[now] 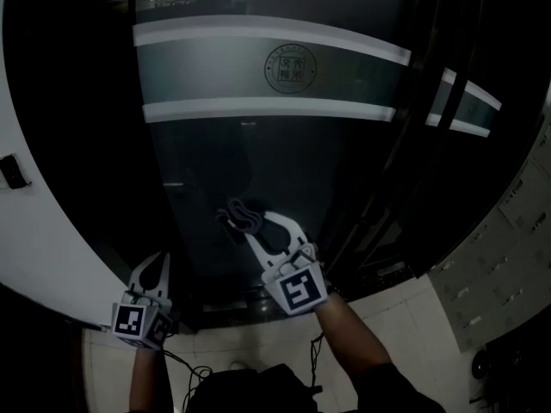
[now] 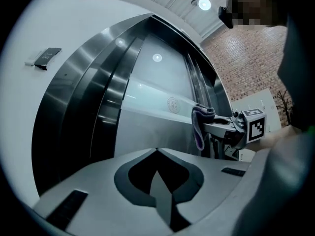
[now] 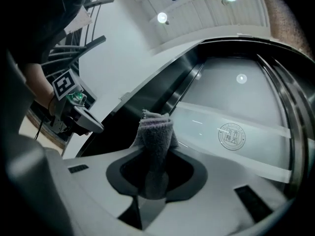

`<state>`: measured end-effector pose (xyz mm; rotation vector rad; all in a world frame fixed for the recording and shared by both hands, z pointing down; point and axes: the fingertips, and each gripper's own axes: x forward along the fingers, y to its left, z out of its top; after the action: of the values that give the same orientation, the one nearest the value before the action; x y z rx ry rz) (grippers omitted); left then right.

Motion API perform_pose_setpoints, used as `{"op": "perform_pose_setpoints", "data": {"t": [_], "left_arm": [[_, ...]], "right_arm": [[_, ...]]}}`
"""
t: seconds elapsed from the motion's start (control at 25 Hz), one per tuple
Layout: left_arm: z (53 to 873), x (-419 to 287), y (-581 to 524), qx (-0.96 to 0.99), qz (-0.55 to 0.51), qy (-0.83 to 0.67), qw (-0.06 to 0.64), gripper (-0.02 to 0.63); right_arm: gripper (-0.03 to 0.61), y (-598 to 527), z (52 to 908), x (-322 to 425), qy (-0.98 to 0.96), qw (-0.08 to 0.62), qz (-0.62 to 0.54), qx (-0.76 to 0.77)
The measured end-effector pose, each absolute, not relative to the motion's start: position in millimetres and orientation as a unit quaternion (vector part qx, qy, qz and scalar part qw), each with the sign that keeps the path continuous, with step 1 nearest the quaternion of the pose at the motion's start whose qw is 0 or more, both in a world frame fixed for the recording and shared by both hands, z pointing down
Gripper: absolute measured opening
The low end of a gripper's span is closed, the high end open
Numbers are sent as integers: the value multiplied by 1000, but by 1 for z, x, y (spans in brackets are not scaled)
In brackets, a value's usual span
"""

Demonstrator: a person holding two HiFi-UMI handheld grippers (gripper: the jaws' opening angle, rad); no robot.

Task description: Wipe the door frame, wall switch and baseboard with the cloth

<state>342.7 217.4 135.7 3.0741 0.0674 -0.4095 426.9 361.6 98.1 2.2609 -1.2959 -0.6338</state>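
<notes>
The cloth, a grey, fuzzy wad, is pinched in the right gripper. Its jaws are pressed onto the cloth's middle, one end pokes out past the tips and the rest bunches in the hollow behind them. From above, the cloth is up against the lower glass of the door, below the frosted band and well under the round seal. It sits close to the dark frame on the door's right side. I cannot tell whether it touches the glass.

The right gripper reaches forward and a little left from a bare forearm, with its marker cube facing up.

The left gripper is held lower and off to the left, well apart from the cloth, near the foot of the left frame. In its own view the left gripper has its jaws pressed together with nothing between them. It points at the door, and the cloth hangs from the other gripper off to its right.

Left of the frame runs a white wall with a small dark switch high on it, far from both grippers. Pale floor shows below.
</notes>
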Motion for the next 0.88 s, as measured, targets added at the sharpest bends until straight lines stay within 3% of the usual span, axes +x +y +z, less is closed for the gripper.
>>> {"op": "perform_pose_setpoints", "data": {"t": [0.16, 0.4, 0.88], "left_arm": [[127, 333, 195, 990, -140, -30, 0, 0], [122, 261, 135, 972, -139, -189, -23, 0], [138, 192, 154, 889, -107, -444, -34, 0]], "right_arm": [[91, 315, 82, 439, -518, 211, -259, 787], [91, 202, 47, 412, -630, 178, -326, 682], [91, 101, -32, 358, -659, 236, -528, 481]]}}
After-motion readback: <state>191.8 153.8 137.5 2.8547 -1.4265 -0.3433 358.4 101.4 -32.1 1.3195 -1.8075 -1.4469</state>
